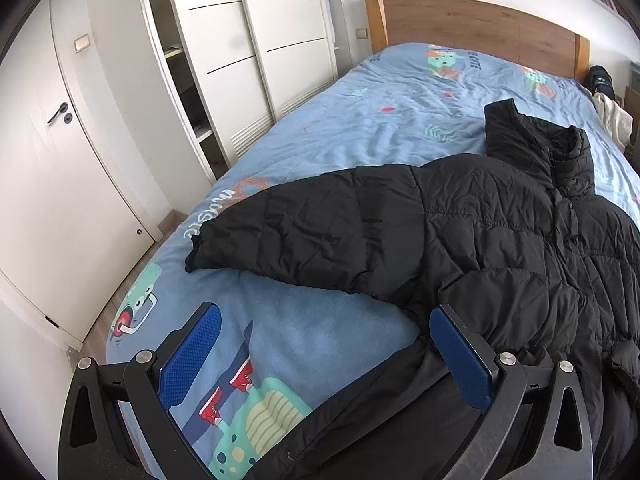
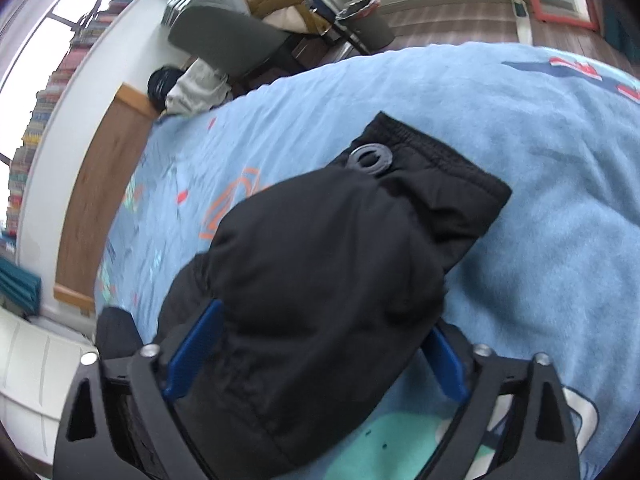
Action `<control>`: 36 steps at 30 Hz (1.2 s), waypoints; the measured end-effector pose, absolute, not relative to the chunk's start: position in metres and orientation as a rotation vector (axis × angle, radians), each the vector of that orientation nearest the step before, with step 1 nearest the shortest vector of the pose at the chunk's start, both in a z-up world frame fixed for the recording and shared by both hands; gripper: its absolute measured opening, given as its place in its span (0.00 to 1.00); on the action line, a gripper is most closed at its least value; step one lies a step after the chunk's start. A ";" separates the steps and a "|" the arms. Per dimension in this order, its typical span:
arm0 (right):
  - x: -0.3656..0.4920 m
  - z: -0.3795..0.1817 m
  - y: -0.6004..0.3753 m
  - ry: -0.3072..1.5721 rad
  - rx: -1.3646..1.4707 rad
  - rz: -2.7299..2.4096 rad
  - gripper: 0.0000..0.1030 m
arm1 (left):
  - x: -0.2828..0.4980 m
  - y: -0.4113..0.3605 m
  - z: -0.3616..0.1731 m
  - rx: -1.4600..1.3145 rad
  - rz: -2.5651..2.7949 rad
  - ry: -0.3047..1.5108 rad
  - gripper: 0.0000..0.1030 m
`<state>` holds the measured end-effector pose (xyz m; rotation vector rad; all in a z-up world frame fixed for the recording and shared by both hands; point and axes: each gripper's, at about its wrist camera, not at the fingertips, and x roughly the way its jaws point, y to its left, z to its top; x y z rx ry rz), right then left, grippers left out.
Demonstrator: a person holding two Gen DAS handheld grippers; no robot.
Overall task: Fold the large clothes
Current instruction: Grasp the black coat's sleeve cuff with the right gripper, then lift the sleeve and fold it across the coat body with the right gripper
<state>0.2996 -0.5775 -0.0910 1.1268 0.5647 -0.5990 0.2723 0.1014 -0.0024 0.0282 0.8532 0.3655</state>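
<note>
Across the blue bedspread [image 1: 340, 120] the black puffer jacket [image 1: 500, 240] is lying front up, collar toward the headboard, its sleeves reaching outward; the right gripper [image 2: 316, 356] is straddling one sleeve [image 2: 340, 248] along its length, pads not clearly pressing, cuff pointing away, while the left gripper [image 1: 324, 352] is hovering wide open and empty at the hem's edge

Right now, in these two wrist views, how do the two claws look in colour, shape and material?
Both look alike. The left claw has two flat rectangular fingers faced with blue, finely dimpled pads, mounted on curved black arms with triangular cut-outs and round silver bolt heads. The right claw shows the same blue pads, black frame and silver bolts. No cables or sleeves are visible.
</note>
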 end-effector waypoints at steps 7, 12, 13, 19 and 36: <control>0.303 -0.069 -0.577 0.489 1.100 -0.540 0.16 | 0.269 0.101 0.001 0.018 0.345 0.845 0.99; 0.316 -0.011 -0.552 0.457 0.965 -0.438 0.11 | 0.259 0.104 0.014 -0.025 0.335 0.803 0.99; 0.319 0.003 -0.544 0.449 0.939 -0.410 0.11 | 0.255 0.106 0.017 -0.034 0.335 0.791 0.99; 0.344 0.086 -0.478 0.440 0.731 -0.254 0.11 | 0.235 0.112 0.031 -0.067 0.280 0.766 0.99; 0.402 0.108 -0.232 0.600 0.481 0.096 0.11 | 0.193 0.178 0.037 -0.162 0.294 0.742 0.99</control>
